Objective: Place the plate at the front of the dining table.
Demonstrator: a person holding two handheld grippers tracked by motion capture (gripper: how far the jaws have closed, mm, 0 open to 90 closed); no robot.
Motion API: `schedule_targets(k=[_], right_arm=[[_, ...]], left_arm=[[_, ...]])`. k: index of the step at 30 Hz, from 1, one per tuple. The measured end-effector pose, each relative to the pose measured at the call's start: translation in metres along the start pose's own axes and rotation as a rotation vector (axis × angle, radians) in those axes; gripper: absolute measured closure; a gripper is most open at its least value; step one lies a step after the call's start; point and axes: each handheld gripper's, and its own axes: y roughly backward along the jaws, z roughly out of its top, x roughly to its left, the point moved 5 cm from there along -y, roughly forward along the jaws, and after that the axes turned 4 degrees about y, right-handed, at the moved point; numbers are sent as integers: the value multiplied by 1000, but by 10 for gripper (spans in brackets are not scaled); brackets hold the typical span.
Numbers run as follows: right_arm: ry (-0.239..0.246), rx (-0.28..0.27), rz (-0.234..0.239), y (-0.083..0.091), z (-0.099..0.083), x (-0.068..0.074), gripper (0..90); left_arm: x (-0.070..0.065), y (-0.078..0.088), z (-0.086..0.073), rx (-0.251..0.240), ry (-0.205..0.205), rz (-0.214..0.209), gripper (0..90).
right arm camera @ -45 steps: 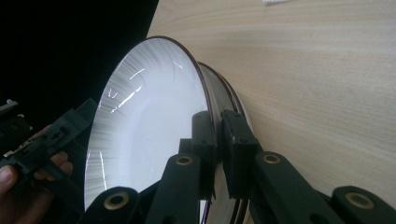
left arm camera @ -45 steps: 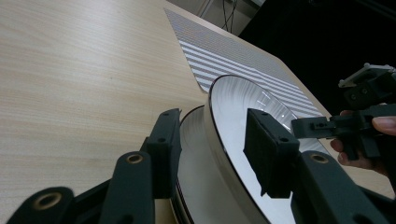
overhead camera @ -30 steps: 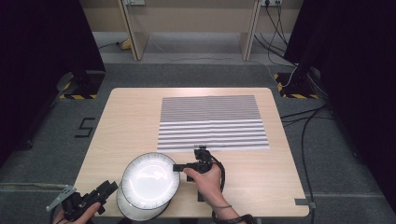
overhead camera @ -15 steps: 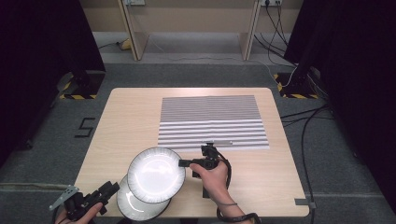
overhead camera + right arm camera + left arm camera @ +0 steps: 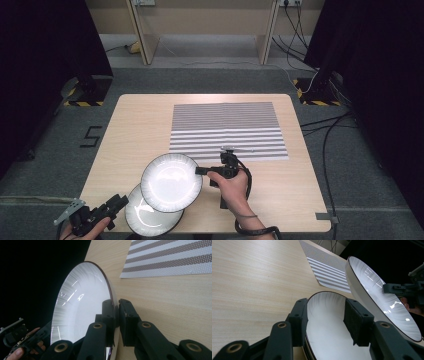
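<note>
Two white plates with dark rims are near the table's front. The upper plate [image 5: 171, 182] [image 5: 384, 297] [image 5: 80, 305] hangs tilted above the table, and my right gripper [image 5: 200, 170] [image 5: 117, 307] is shut on its right rim. The lower plate [image 5: 150, 217] [image 5: 327, 335] lies flat on the table [image 5: 135, 125], partly under the raised one. My left gripper [image 5: 117, 204] [image 5: 325, 315] is at the lower plate's left rim. Its jaws stand apart, one on each side of the rim, and the pads do not press.
A grey-and-white striped placemat [image 5: 227, 130] [image 5: 327, 272] [image 5: 172, 257] covers the far right half of the table. The lower plate sits close to the front edge. Cables [image 5: 330, 135] run over the floor at the right, and a black "5" mark [image 5: 91, 136] lies at the left.
My right gripper has carried the upper plate a little to the right and up, uncovering more of the lower plate. The left gripper has stayed where it was.
</note>
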Motion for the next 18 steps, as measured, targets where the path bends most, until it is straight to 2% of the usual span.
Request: schedule_targets(k=[18], right_arm=[[-32,-49,-18,15,14,-11,830]], left_arm=[[0,-2,-1,8,3,-4,537]])
